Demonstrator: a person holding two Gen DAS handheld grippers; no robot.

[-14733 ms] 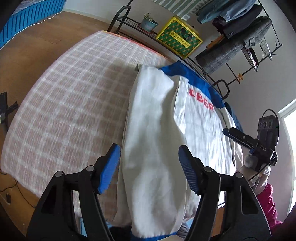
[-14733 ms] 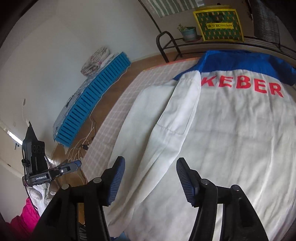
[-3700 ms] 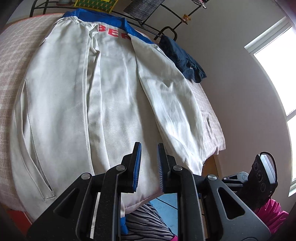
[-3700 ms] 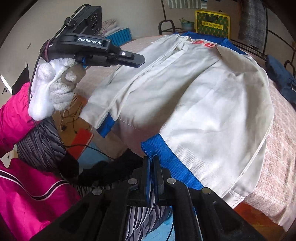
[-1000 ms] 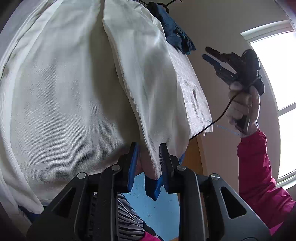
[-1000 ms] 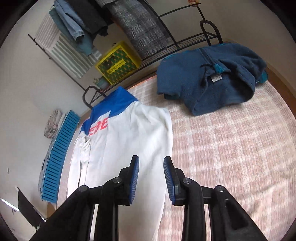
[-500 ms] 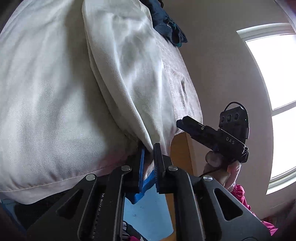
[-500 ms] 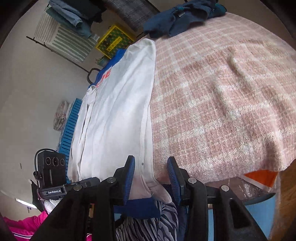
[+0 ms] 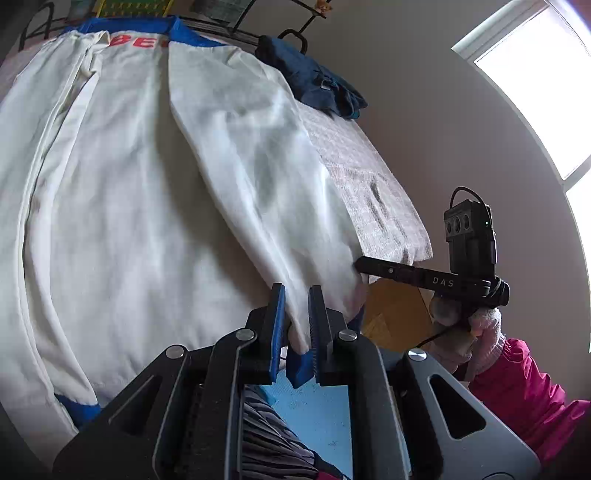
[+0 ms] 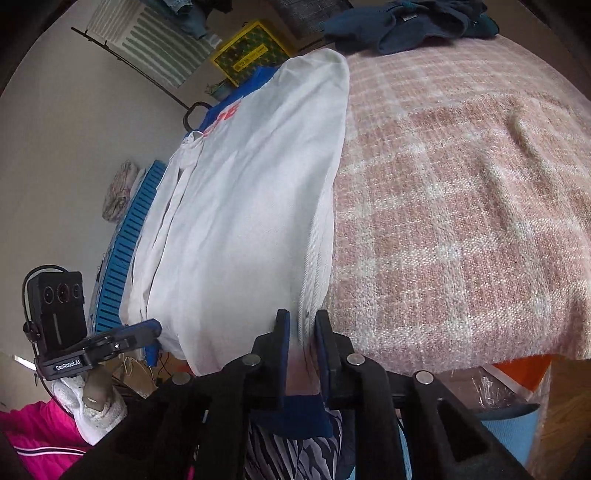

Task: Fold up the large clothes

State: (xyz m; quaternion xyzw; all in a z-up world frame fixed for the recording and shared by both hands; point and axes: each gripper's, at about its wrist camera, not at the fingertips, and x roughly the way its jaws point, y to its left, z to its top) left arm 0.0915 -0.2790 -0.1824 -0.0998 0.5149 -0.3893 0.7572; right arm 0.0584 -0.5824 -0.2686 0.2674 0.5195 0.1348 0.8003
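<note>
A white jacket (image 9: pixel 129 184) with a blue collar and red letters lies flat on the bed, its sleeves folded in. My left gripper (image 9: pixel 297 288) is shut on the near hem, where the white cloth and its blue band (image 9: pixel 299 365) pass between the pads. In the right wrist view my right gripper (image 10: pixel 300 314) has its jaws closing on the same jacket (image 10: pixel 240 203) at its right bottom corner, with cloth and blue band (image 10: pixel 295 410) filling the gap. Each gripper shows in the other's view: the right gripper (image 9: pixel 360 265) and the left gripper (image 10: pixel 155 328).
A pink checked blanket (image 10: pixel 461 221) covers the bed and hangs over the near edge. A navy fleece (image 10: pixel 406 26) lies at the far end. Behind stand a clothes rack and a yellow crate (image 10: pixel 247 51). A blue mat (image 10: pixel 125 236) lies on the floor. A pink sleeve (image 9: pixel 524 387) is close by.
The right gripper swung down from above the bed to the jacket's near right corner and its jaws narrowed onto the cloth. The left gripper closed on the hem and rose a little.
</note>
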